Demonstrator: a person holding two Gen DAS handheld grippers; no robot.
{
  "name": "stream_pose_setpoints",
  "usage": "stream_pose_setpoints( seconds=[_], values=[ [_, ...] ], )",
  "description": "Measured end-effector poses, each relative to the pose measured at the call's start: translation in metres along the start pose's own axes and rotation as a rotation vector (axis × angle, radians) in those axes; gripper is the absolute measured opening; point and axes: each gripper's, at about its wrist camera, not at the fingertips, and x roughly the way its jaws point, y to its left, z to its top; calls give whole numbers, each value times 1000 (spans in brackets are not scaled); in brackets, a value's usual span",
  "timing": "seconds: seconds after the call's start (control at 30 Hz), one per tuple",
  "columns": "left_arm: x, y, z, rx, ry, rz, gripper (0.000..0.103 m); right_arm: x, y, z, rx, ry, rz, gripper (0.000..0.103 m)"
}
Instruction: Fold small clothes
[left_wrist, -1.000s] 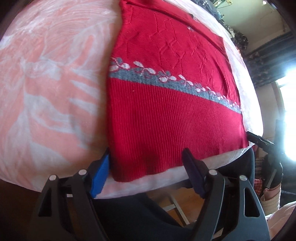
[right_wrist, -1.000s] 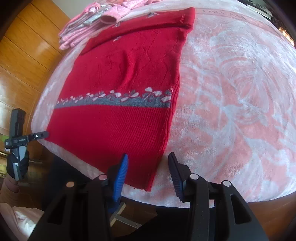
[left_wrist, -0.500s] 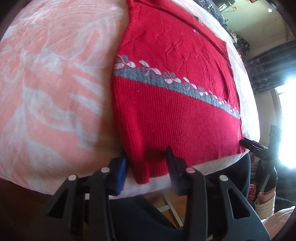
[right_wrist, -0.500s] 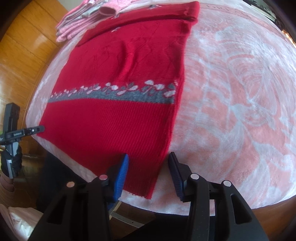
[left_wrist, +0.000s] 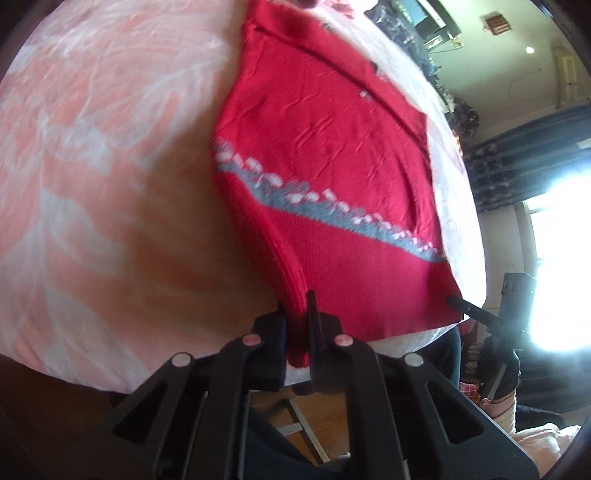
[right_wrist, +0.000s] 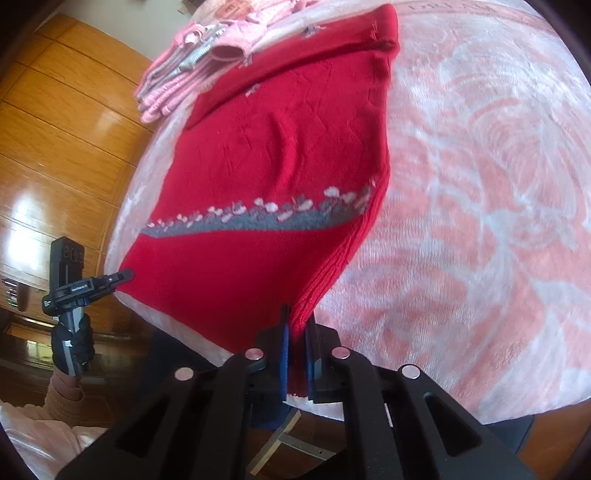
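A red knitted sweater (left_wrist: 332, 155) (right_wrist: 266, 155) with a grey and white flower band lies on a pink and white blanket (left_wrist: 92, 147) (right_wrist: 480, 184). My left gripper (left_wrist: 295, 317) is shut on the sweater's near left hem corner, which is lifted into a ridge. My right gripper (right_wrist: 295, 332) is shut on the near right hem corner, also raised off the blanket. In the left wrist view the right gripper (left_wrist: 469, 308) shows at the hem's far corner; in the right wrist view the left gripper (right_wrist: 88, 286) shows at the other corner, held by a gloved hand (right_wrist: 70, 347).
Folded pink clothes (right_wrist: 199, 55) are stacked at the far end beyond the sweater's collar. Wooden panelling (right_wrist: 55, 147) stands to one side, a bright window (left_wrist: 554, 258) and dark curtains to the other. The blanket's near edge drops off just behind both grippers.
Both grippers have gone from open to shut on the hem corners. The corners have risen off the blanket, pulling the hem into ridges.
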Motion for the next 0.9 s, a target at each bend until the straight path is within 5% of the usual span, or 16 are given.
stream_pose_setpoints(
  seconds=[0.47, 0.9],
  values=[
    [-17, -8, 66, 12, -129, -12, 7, -26, 0, 60, 21, -131, 22, 6],
    [40, 14, 163, -49, -166, 12, 7, 21, -54, 159, 168, -138, 27, 5]
  ],
)
